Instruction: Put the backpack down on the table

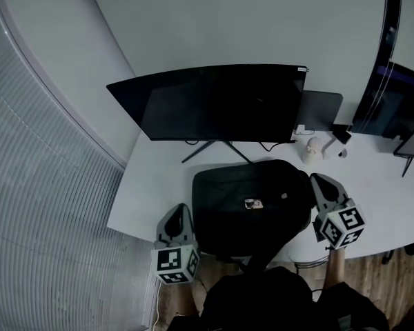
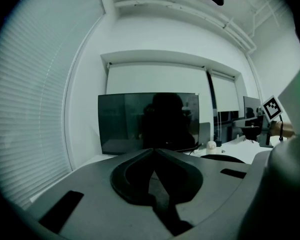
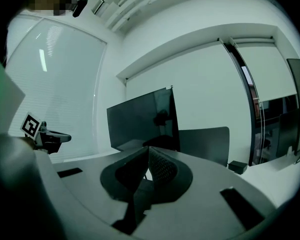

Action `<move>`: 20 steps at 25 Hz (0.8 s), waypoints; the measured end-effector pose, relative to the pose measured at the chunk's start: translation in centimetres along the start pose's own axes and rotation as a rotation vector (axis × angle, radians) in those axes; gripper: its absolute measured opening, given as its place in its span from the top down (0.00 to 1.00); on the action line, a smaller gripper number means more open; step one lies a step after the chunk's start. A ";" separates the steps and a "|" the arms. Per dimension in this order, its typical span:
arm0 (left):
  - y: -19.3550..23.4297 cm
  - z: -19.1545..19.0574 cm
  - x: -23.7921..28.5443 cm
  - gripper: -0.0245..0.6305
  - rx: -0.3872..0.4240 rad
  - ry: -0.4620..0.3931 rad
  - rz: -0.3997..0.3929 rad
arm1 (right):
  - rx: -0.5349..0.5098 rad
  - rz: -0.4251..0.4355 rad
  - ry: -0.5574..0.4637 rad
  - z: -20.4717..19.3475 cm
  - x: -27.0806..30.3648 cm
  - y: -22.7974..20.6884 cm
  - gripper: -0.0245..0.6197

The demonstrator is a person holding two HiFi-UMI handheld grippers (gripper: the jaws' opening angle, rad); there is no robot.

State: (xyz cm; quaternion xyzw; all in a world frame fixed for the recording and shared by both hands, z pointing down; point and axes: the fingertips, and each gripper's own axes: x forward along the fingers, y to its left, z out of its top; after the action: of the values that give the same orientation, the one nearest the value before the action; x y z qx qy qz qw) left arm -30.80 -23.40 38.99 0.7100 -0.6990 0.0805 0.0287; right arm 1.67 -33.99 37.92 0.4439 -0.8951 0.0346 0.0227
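Two pressed-together claws, nothing visible between either pair of jaws: left gripper (image 1: pixel 182 208) just beside the near left corner of the black backpack (image 1: pixel 228 212), right gripper (image 1: pixel 317 178) at its right side. Backpack flat on the white table (image 1: pixel 150 192), near side of the dark monitor (image 1: pixel 214 102), close to the table's near edge.
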 end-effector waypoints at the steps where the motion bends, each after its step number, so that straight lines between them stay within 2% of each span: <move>1: 0.0 0.0 -0.2 0.94 -0.004 -0.005 0.000 | -0.004 0.005 0.000 0.0 0.0 0.1 0.94; 20: -1.2 -0.5 0.3 0.94 -0.012 0.000 -0.011 | 0.000 0.036 0.021 -0.9 0.1 -0.4 0.94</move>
State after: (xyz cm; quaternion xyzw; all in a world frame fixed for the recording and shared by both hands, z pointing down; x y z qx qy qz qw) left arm -29.61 -23.62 39.61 0.7136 -0.6956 0.0764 0.0333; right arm 1.88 -34.25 38.83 0.4275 -0.9026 0.0397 0.0317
